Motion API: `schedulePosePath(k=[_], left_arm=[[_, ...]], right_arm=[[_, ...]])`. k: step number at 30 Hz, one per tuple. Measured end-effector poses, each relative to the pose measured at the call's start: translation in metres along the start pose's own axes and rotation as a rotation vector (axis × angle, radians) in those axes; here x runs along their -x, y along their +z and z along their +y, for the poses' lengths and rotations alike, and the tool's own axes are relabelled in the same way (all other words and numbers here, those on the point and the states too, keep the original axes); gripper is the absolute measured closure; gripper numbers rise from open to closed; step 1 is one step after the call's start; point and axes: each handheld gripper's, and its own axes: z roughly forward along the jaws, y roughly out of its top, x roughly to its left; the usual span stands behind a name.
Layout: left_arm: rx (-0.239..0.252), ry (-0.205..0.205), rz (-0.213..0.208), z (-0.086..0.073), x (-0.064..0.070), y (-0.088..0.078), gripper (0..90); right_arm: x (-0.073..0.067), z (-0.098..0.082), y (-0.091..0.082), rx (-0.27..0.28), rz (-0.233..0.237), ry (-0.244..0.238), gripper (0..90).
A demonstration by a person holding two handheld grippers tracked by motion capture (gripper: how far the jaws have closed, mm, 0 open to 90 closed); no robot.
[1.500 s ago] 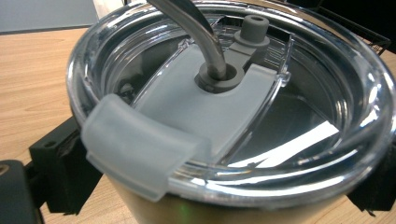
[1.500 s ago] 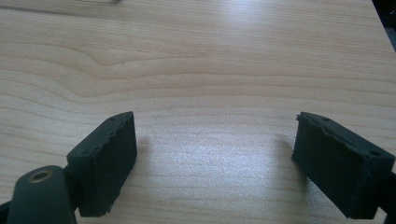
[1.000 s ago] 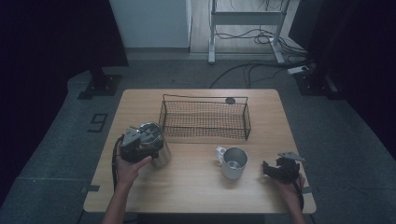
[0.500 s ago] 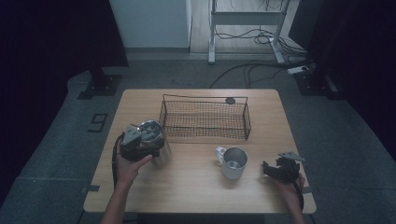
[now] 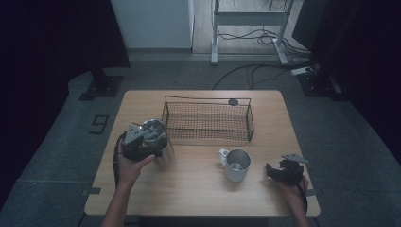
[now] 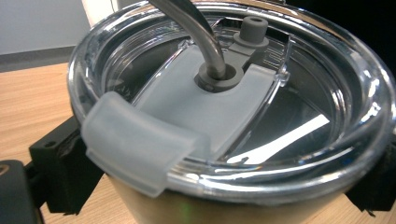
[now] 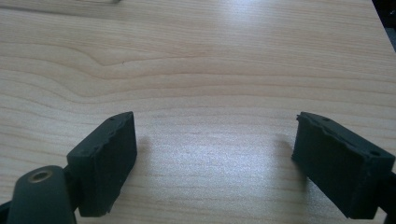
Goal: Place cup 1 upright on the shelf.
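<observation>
Steel tumbler (image 5: 158, 142) with clear lid (image 6: 224, 102) and straw (image 6: 196, 32), left of wire basket (image 5: 207, 120), near table's (image 5: 198, 194) left edge; bare wood in front. Left gripper (image 5: 142, 144) clamped on tumbler. Right gripper (image 7: 215, 158), jaws apart, empty, right of mug (image 5: 235, 164).

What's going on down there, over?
Left tool clamped on lidded tumbler. Right tool open, empty, on table. Mug, basket apart, nothing blocking.
</observation>
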Motion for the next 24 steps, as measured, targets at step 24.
schedulePosePath(k=[24], left_arm=[[0.025, 0.006, -0.012, 0.026, 0.003, 0.003, 4.2]], right_arm=[[0.0, 0.0, 0.0, 0.0, 0.0, 0.0, 13.2]])
